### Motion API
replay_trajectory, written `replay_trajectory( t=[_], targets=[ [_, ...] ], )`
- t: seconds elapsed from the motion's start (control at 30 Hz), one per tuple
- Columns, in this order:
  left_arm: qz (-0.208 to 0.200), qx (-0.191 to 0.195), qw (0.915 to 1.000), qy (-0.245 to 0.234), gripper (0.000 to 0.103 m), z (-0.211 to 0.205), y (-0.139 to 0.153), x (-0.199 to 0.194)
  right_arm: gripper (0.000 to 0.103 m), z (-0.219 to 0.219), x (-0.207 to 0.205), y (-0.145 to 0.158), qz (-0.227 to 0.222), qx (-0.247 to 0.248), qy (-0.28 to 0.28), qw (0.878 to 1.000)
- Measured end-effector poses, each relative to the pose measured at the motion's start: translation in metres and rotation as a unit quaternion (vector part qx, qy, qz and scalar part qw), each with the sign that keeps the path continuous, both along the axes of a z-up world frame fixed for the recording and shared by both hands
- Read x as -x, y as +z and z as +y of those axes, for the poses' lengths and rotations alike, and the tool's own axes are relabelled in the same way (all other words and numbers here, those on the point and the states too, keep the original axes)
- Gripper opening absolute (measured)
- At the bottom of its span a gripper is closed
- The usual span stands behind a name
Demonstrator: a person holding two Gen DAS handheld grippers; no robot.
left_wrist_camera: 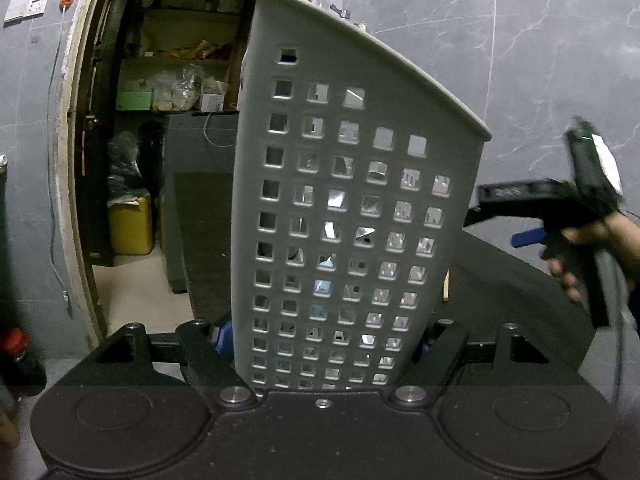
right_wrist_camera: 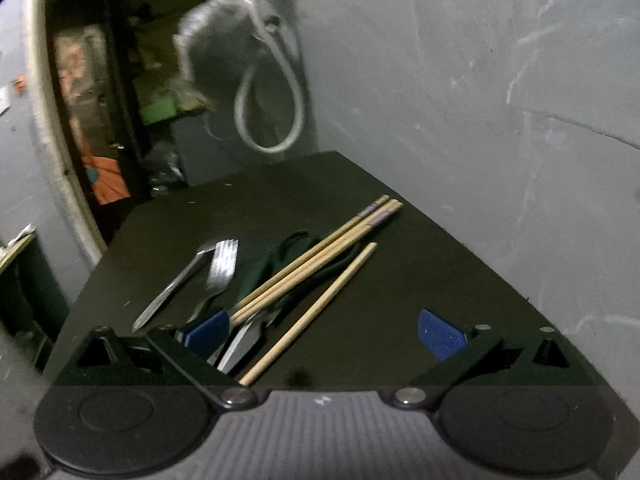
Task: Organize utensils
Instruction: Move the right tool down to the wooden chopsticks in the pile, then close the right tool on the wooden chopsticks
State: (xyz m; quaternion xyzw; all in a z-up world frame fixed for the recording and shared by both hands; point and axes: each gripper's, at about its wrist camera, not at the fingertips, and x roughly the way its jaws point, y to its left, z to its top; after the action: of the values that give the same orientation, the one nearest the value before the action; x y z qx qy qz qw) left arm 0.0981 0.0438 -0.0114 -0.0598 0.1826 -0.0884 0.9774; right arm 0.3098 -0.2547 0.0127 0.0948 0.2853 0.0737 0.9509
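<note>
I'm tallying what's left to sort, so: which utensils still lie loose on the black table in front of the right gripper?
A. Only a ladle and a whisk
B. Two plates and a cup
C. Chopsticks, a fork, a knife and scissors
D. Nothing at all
C: the right wrist view shows wooden chopsticks, a fork, a knife and dark-handled scissors lying on the black table.

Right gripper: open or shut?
Open. In its own wrist view the right gripper has blue fingertips spread wide apart, nothing clamped; the chopsticks lie loose on the table.
</note>
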Motion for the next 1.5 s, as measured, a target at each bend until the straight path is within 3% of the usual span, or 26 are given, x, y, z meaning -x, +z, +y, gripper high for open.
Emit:
replay_trajectory(
  t=[0.2,0.5,1.03,1.33,1.4,1.5],
  targets=[
    [0.0,0.002,1.0,-0.003,0.078,0.001,-0.002,-0.001,0.103,-0.008,-0.071,0.0,0.073,0.007,-0.044,0.996],
    [0.002,0.005,1.0,-0.005,0.079,0.002,-0.003,-0.002,0.097,-0.03,-0.138,-0.009,0.165,-0.06,-0.114,0.978],
    [0.003,0.007,0.9999,-0.007,0.079,0.003,-0.004,-0.004,0.07,-0.018,-0.175,-0.011,0.172,-0.034,-0.152,0.973],
    [0.006,0.009,0.9999,-0.008,0.08,0.004,-0.006,-0.006,0.064,-0.012,-0.19,-0.012,0.174,-0.032,-0.164,0.97],
    [0.006,0.009,0.9999,-0.008,0.08,0.004,-0.005,-0.006,0.06,-0.01,-0.192,-0.013,0.175,-0.027,-0.166,0.97],
    [0.006,0.01,0.9999,-0.009,0.08,0.004,-0.006,-0.007,0.046,-0.006,-0.196,-0.013,0.176,-0.016,-0.167,0.97]
  ],
)
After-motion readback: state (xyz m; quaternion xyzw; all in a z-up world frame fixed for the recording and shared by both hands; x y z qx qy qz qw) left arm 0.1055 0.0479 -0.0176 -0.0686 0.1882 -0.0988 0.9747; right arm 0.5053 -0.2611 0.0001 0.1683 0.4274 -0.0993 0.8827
